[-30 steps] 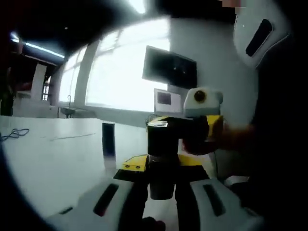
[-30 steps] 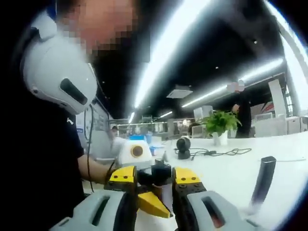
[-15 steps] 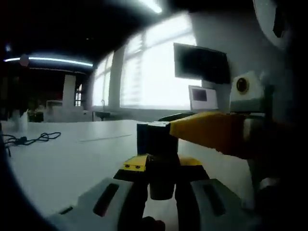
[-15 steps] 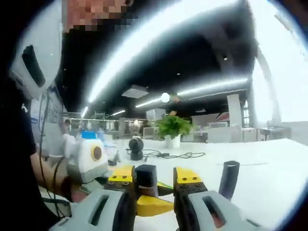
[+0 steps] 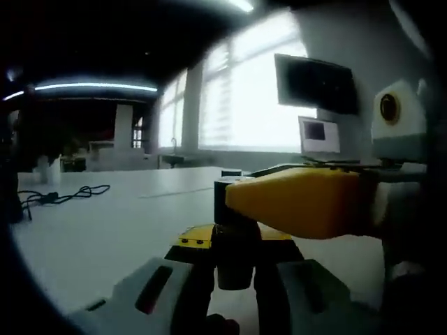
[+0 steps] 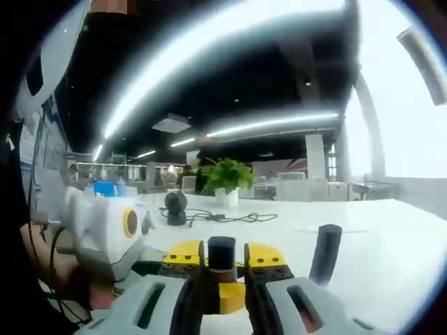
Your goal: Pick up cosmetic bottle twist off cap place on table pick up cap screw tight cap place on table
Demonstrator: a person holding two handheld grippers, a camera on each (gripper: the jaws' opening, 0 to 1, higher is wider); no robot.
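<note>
Dark bottle (image 5: 236, 255) upright, clamped in left tongs (image 5: 236, 269); right tongs (image 6: 221, 269) closed on its cap (image 6: 221, 252); above white counter (image 5: 105, 230).

**Both grippers on the bottle above the table**

The left gripper (image 5: 236, 252) clamps the dark bottle (image 5: 236, 259) between its jaws, upright over the white table (image 5: 105, 230). The right gripper (image 5: 300, 204) reaches in from the right, its yellow jaw lying across the bottle's cap (image 5: 222, 202). A black cable (image 5: 63, 195) lies on the table far left of the bottle; a monitor (image 5: 318, 85) hangs on the wall behind it.
</note>
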